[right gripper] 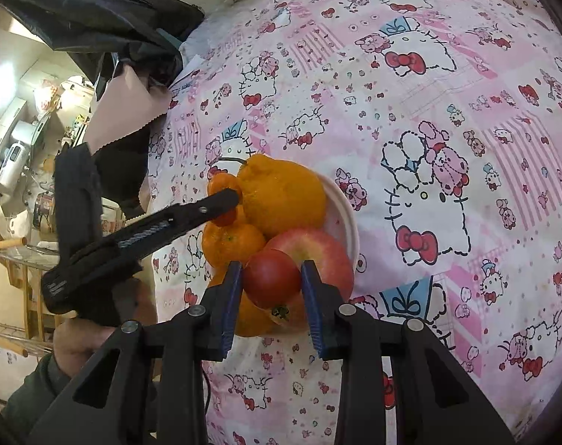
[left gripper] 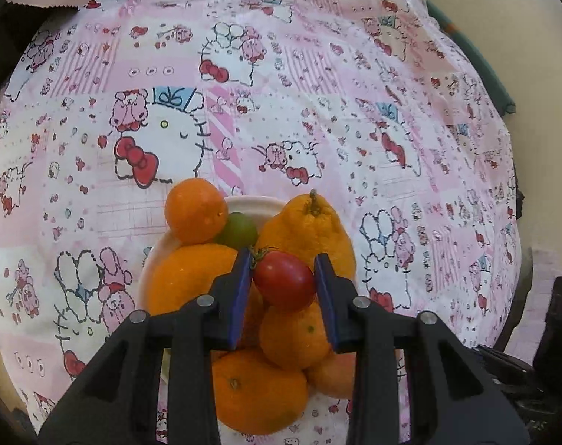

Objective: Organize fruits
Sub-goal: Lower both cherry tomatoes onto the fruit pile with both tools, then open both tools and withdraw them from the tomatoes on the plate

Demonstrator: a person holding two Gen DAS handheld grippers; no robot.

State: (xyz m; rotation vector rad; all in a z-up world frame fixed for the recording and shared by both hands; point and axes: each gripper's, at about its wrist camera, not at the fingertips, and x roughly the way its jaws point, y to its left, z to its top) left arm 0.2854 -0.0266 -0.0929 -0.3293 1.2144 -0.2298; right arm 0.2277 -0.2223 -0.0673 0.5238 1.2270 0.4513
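small red tomato (left gripper: 285, 281): clenched in left gripper (left gripper: 283, 282), over heaped white plate (left gripper: 243, 202) near table edge. 2nd red tomato (right gripper: 270, 278): clamped in right gripper (right gripper: 271, 280), just above apple (right gripper: 318, 248). plate holds oranges (left gripper: 195, 210), knobby citrus w/ stem (left gripper: 312, 228), green fruit (left gripper: 240, 228). underneath: pink cartoon cloth (left gripper: 318, 92).

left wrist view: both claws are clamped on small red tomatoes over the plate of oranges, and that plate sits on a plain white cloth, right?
Not quite: the cloth is not plain white but pink with a cartoon cat print, as the left wrist view shows. The rest holds: the left claw and right claw each grip a tomato over the plate.
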